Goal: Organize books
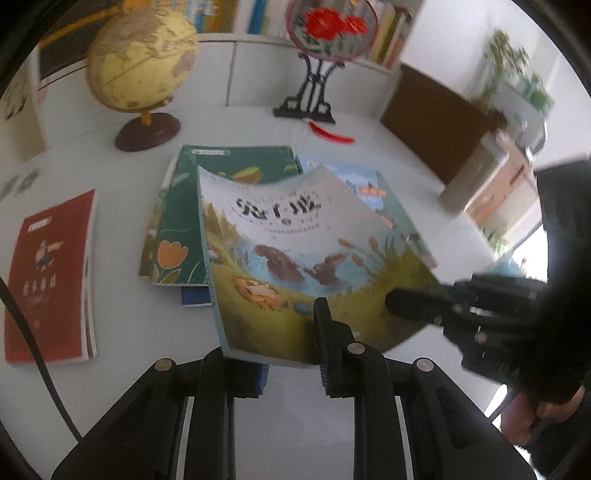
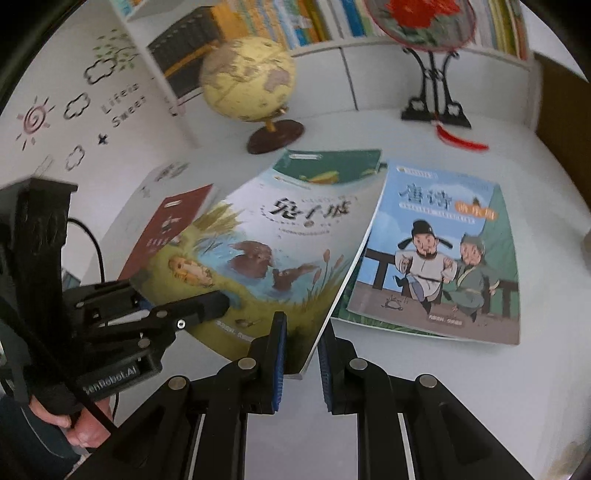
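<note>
A picture book with rabbits by a pond on its cover (image 1: 295, 240) (image 2: 258, 254) hangs tilted above the white table, its cover bowed. My left gripper (image 1: 288, 343) is shut on its near edge. My right gripper (image 2: 302, 328) is shut on the corner by the page edge. Each gripper shows in the other's view, the left gripper (image 2: 207, 306) and the right gripper (image 1: 410, 301) both clamped on the book. Below lie a green tulip-cover book (image 1: 173, 236) (image 2: 332, 166) on a blue book (image 1: 194, 295), and a light blue book with two cartoon figures (image 2: 443, 251) (image 1: 373, 192).
A red book (image 1: 48, 277) (image 2: 166, 229) lies flat at the left of the table (image 1: 147, 332). At the back stand a yellow globe (image 1: 140, 59) (image 2: 247, 77) and a round fan on a black stand (image 1: 314, 85) (image 2: 432, 92). Behind them is a full bookshelf (image 2: 325, 18).
</note>
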`<state>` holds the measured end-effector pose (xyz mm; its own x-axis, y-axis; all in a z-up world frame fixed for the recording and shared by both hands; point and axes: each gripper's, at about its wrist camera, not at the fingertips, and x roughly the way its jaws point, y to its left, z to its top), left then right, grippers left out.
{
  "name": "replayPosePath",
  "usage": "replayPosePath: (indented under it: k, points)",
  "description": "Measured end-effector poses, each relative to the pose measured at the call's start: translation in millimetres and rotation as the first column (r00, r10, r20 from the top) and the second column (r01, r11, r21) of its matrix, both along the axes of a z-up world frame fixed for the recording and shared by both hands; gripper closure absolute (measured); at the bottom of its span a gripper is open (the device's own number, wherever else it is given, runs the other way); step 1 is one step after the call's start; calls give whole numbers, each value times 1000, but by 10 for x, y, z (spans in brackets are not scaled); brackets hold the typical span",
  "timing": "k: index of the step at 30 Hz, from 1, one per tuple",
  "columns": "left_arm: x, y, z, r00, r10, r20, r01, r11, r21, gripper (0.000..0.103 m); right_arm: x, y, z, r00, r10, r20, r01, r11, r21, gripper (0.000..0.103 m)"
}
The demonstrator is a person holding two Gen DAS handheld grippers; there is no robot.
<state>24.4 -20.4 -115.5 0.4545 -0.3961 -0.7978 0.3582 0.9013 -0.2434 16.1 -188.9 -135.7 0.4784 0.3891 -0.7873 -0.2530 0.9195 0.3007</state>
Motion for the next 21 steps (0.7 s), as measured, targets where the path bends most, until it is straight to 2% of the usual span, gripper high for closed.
replayPosePath:
  k: [2,6,12,17,21]
  points:
    - [-78,55,83,1000,24,9,-24,999,-21,85,-55,3,89,1000,26,10,-26,1000,1,87]
    - [-261,115,305,996,72,57,-72,997,-14,85,-154,71,314,994,87,64,-88,996,8,87]
    - [-481,407,651,979,156,134,-155,988,-21,85,-286,337,656,975,159,154,-161,987,-2,87]
    - [-538,739,793,962,214,169,-212,977,-30,85,-332,652,875,956,206,211,-210,978,-2,87]
    - [-523,1086,852,950,245,193,-243,969,-34,85,-231,943,943,948,234,216,-248,968,41,87]
